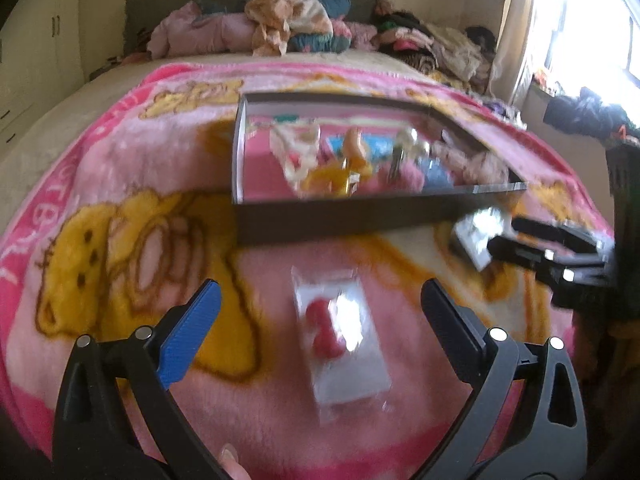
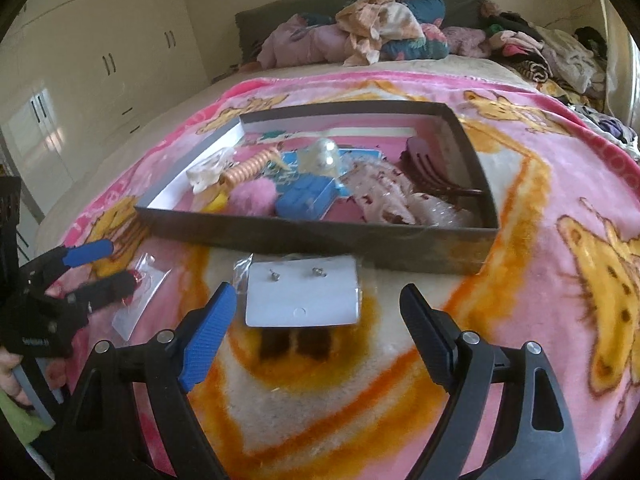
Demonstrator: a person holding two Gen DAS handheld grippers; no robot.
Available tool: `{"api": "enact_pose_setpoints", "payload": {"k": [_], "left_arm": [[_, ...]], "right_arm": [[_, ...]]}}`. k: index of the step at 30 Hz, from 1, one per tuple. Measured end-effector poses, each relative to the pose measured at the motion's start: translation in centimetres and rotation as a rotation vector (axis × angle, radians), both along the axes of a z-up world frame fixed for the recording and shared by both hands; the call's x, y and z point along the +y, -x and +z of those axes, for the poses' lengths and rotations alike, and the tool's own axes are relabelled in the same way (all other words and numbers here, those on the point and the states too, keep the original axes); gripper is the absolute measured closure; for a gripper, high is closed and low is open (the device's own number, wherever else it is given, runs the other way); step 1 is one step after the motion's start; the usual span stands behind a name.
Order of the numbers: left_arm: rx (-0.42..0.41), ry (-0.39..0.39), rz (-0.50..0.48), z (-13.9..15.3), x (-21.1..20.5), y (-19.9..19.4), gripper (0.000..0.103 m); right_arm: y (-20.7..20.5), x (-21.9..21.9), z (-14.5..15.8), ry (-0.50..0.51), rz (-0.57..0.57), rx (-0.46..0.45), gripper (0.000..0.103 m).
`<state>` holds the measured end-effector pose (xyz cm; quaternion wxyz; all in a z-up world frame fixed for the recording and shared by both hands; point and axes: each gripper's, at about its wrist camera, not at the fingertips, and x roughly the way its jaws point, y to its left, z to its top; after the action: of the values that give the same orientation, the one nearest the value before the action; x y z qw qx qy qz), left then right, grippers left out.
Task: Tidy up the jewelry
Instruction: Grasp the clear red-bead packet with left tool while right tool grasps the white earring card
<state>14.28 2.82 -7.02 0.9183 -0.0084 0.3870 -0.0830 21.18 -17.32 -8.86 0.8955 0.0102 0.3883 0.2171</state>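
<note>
A shallow dark box (image 2: 424,246) (image 1: 344,220) holding hair clips, a spiral tie, a pink pompom and packets sits on the pink blanket. A clear packet with a red item (image 1: 340,332) lies between my open left gripper's (image 1: 320,300) fingers; it also shows in the right wrist view (image 2: 138,296). A white card with two stud earrings (image 2: 302,296) lies in front of the box, just ahead of my open right gripper (image 2: 318,304). The card (image 1: 476,236) and right gripper (image 1: 520,240) show at the right of the left wrist view.
A pink cartoon blanket (image 2: 560,200) covers the bed. Piled clothes (image 2: 384,28) lie at the headboard. White wardrobes (image 2: 100,60) stand left. A window (image 1: 592,32) is at the right. A dark crate (image 2: 10,208) sits at the left edge.
</note>
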Motion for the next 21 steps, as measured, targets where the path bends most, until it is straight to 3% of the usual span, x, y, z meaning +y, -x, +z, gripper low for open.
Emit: {"api": "enact_pose_setpoints", "payload": {"k": [1, 6, 9, 11, 12, 13, 14, 16, 21], "left_arm": [[0.006, -0.008, -0.004, -0.2, 0.0, 0.2, 0.012], [0.051, -0.03, -0.015, -1.7, -0.2, 0.8, 0.012], [0.051, -0.065, -0.026, -2.2, -0.8, 0.9, 0.023], [0.05, -0.085, -0.034, -2.3, -1.1, 1.0, 0.037], [0.051, -0.088, -0.041, -2.3, -1.2, 1.0, 0.041], [0.049, -0.092, -0.052, -2.2, -1.3, 1.1, 0.051], [0.048, -0.09, -0.06, -2.2, -1.3, 1.1, 0.062], [0.043, -0.097, -0.075, -2.0, -1.6, 1.3, 0.065], [0.031, -0.076, -0.094, -1.5, -1.9, 1.5, 0.068]], "right_arm": [[-0.1, 0.1, -0.1, 0.001, 0.002, 0.003, 0.017], [-0.6, 1.2, -0.7, 0.032, 0.009, 0.005, 0.016], [-0.9, 2.0, -0.9, 0.057, 0.014, 0.0, 0.016], [-1.0, 2.6, -1.1, 0.091, 0.012, 0.002, 0.018], [-1.1, 2.8, -1.3, 0.105, 0.013, 0.002, 0.027], [-1.1, 2.9, -1.3, 0.115, 0.016, 0.0, 0.034], [-1.0, 2.9, -1.3, 0.115, 0.016, -0.004, 0.034], [-1.0, 2.9, -1.3, 0.113, 0.014, -0.006, 0.04], [-0.3, 2.1, -0.8, 0.08, 0.015, -0.01, 0.041]]}}
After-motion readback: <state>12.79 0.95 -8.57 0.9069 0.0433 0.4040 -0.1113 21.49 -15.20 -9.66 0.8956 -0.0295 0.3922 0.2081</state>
